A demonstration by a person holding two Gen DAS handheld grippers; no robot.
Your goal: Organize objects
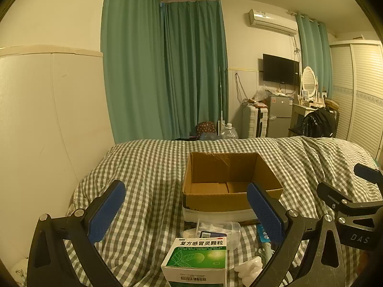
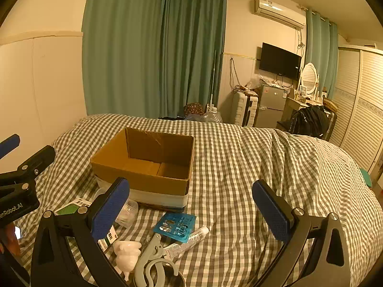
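An empty cardboard box point(image 1: 229, 181) point(image 2: 146, 157) stands open on the checked bed cover. In front of it lie loose items: a green and white medicine box point(image 1: 196, 260) point(image 2: 71, 209), a clear cotton-swab tub point(image 1: 222, 229) point(image 2: 128, 212), a blue blister pack point(image 2: 176, 226), a white tube point(image 2: 189, 239), a white pig figure point(image 2: 126, 253) point(image 1: 249, 266) and grey scissors point(image 2: 153, 258). My left gripper point(image 1: 186, 205) hovers open above the medicine box. My right gripper point(image 2: 191, 205) is open over the blister pack and tube, holding nothing.
The checked bed cover point(image 2: 263, 167) stretches wide to the right of the box. A cream wall point(image 1: 47, 119) borders the bed's left side. Beyond the bed are green curtains point(image 1: 167, 71), a suitcase point(image 2: 244, 110), a small fridge point(image 2: 270, 105) and a wardrobe point(image 2: 359, 107).
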